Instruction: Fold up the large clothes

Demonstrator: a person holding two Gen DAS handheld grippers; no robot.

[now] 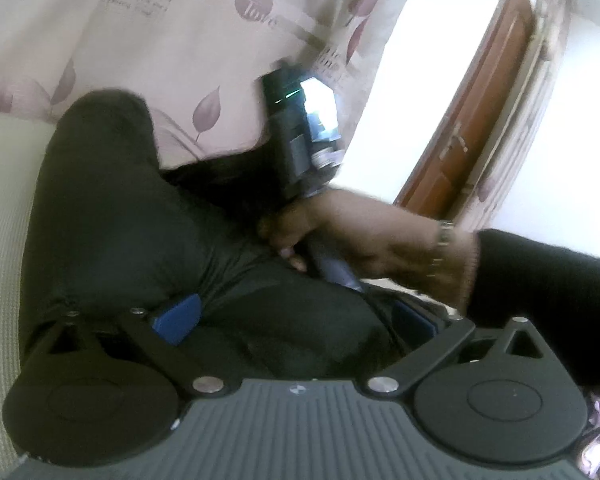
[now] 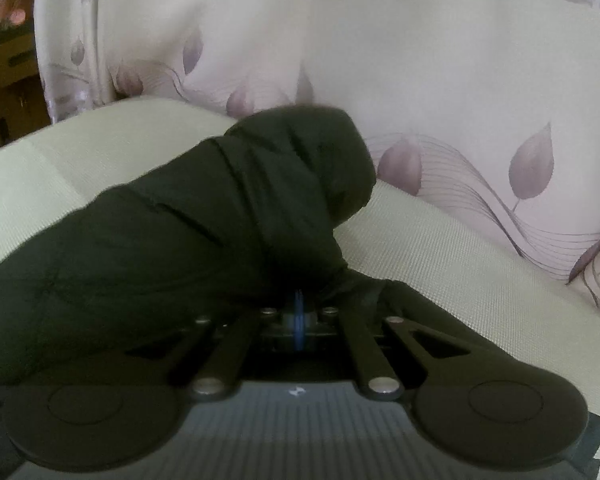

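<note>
Left wrist view: the left gripper (image 1: 296, 320) stood with its blue pads (image 1: 176, 318) spread wide apart, dark cloth lying between them and no pad seen pressing on it.
Garment: a large dark garment (image 1: 132, 216) lay bunched on a pale cream woven surface (image 1: 4, 208), one rounded end reaching toward the leaf-printed curtain (image 1: 148, 40) behind.
Right hand: the person's right hand (image 1: 340, 236) was wrapped around the handle of the other tool, reaching in from the right across the garment, above the left gripper; a bracelet (image 1: 442, 236) sat at the wrist ahead of a black sleeve (image 1: 548, 300).
Right tool body: it rose steeply from the hand toward the curtain, blurred.
Right wrist view: the right gripper (image 2: 299, 308) had its blue pads pressed together, pinching a fold of the dark garment (image 2: 204, 216).
Fold: the cloth ahead of the pinch was gathered into a raised, rolled hump on the cream surface (image 2: 460, 264).
Background: a brown wooden door (image 1: 480, 120) stood at the right of the left wrist view.
</note>
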